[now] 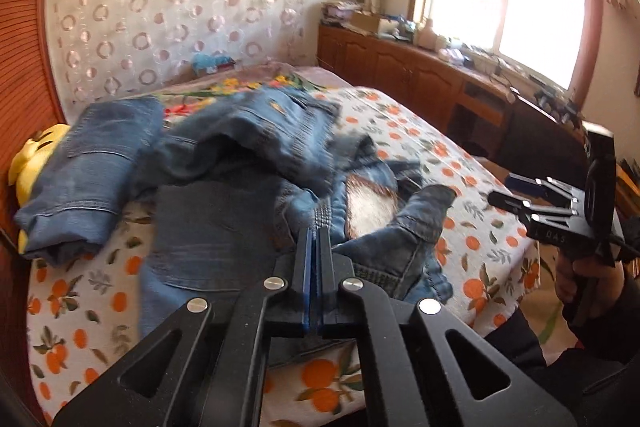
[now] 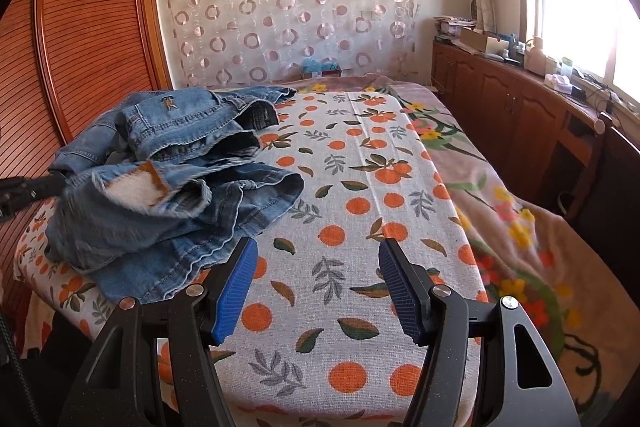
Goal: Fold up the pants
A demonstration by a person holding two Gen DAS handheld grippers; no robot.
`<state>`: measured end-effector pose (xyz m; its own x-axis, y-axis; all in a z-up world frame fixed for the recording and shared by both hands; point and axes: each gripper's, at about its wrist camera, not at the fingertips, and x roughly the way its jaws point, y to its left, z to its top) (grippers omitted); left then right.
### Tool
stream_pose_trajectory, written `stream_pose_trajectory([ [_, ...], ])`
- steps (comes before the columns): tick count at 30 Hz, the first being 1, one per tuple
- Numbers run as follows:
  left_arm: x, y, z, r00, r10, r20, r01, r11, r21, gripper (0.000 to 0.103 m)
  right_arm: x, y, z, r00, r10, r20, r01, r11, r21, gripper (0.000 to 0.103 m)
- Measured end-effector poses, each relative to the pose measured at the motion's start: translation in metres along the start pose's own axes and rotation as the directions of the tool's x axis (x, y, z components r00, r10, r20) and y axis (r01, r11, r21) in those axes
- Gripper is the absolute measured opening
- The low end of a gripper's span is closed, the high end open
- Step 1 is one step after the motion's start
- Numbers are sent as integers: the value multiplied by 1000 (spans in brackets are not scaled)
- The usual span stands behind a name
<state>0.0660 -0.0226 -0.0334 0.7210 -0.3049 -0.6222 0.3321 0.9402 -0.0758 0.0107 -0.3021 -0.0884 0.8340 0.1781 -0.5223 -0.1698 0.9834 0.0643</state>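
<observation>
Pinching a thin edge of the pants (image 1: 224, 219) with the left tongs (image 1: 318, 229), pressed together at the near side of the crumpled heap on the bed (image 1: 480, 163). Holding the right tongs (image 2: 317, 243) spread wide over bare orange-print sheet (image 2: 360, 187), gripping nothing, just beside the heap's hem. Likely to lose that small bite of denim if hauled up fast, given the weight of the heap and the blur on the raised cloth. Could also drag the whole bundle toward the folded jeans (image 1: 80, 179) at the far left and knock that stack askew, or leave a leg twisted underneath and so spoil the fold. Worth bringing the idle tongs in before any big lift, judging by the tangle. From the left wrist: the pinch itself, the folded jeans resting against a yellow toy (image 1: 36, 155), a pale furry lining (image 1: 368, 203) inside the heap, and the right tongs in a hand (image 1: 580, 279) at the right. From the right wrist: none of that stack or toy, only a sliver of the left tool at the left edge, yet a plain look at the spread pads, the bare stretch of sheet for laying out, and a flowered blanket (image 2: 500, 187) beyond.
</observation>
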Motion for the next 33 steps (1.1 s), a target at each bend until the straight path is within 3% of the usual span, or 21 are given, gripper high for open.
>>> stream_pose_trajectory([
  [5, -6, 36, -3, 998, 68, 5, -68, 996, -62, 2, 2, 3, -1, 1000, 6, -3, -6, 1000, 0, 65],
  [12, 12, 33, -25, 997, 56, -44, -59, 996, -60, 2, 8, 7, 3, 1000, 8, -5, -8, 1000, -27, 65],
  [17, 17, 34, -22, 998, 48, -45, -51, 997, -56, 2, 19, 9, 26, 1000, 26, 15, -25, 998, -65, 65],
  [26, 31, 38, -23, 997, 41, -60, -44, 998, -47, 2, 88, 33, 74, 996, 84, -4, -83, 968, -237, 67],
  [31, 33, 41, -22, 998, 12, -64, -16, 998, -65, 3, 129, 34, 96, 991, 122, -60, -134, 949, -286, 69],
  [33, 34, 43, -19, 998, 4, -69, -9, 997, -77, 10, 143, 35, 105, 988, 126, -84, -147, 938, -315, 70],
])
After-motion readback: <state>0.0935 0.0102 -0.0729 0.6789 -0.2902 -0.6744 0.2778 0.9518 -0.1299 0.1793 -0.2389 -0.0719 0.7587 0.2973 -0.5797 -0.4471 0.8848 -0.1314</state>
